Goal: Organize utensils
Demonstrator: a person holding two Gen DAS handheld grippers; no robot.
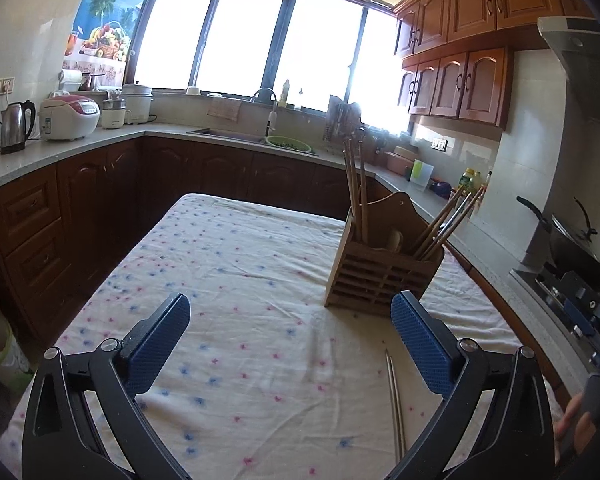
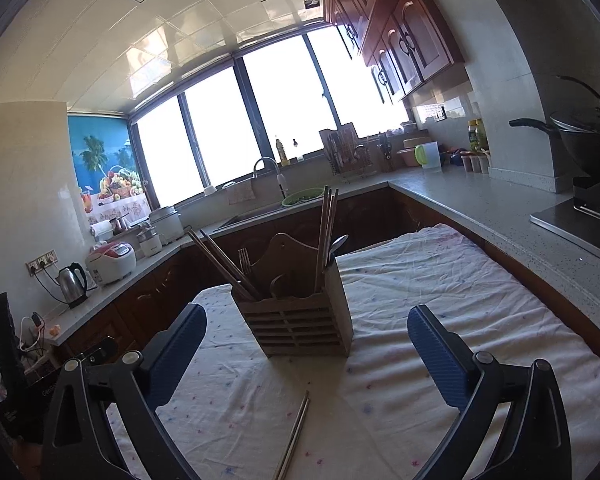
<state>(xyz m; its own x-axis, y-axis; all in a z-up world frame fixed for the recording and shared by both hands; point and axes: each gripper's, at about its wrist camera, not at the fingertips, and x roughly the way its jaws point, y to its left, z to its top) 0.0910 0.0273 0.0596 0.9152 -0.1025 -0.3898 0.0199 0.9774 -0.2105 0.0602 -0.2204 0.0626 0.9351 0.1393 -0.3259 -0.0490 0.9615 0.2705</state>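
Observation:
A slatted wooden utensil holder [image 1: 380, 276] [image 2: 300, 324] stands on the flowered tablecloth [image 1: 240, 280] [image 2: 440, 300]. It holds wooden chopsticks [image 1: 358, 192] [image 2: 326, 236], a fork [image 2: 245, 260] and a spoon [image 2: 336, 246]. A pair of metal chopsticks [image 1: 395, 404] [image 2: 294, 436] lies flat on the cloth nearer to me. My left gripper [image 1: 290, 312] is open and empty, left of the holder, with the metal pair near its right finger. My right gripper [image 2: 306, 332] is open and empty, its fingers standing either side of the holder but short of it.
Kitchen counters wrap the table: a kettle [image 1: 16, 126] and rice cooker [image 1: 70, 116] on the left, a sink [image 1: 236, 134] under the window, a wok [image 2: 588, 140] on the stove at right. The other gripper and a hand [image 1: 588, 404] show at the right edge.

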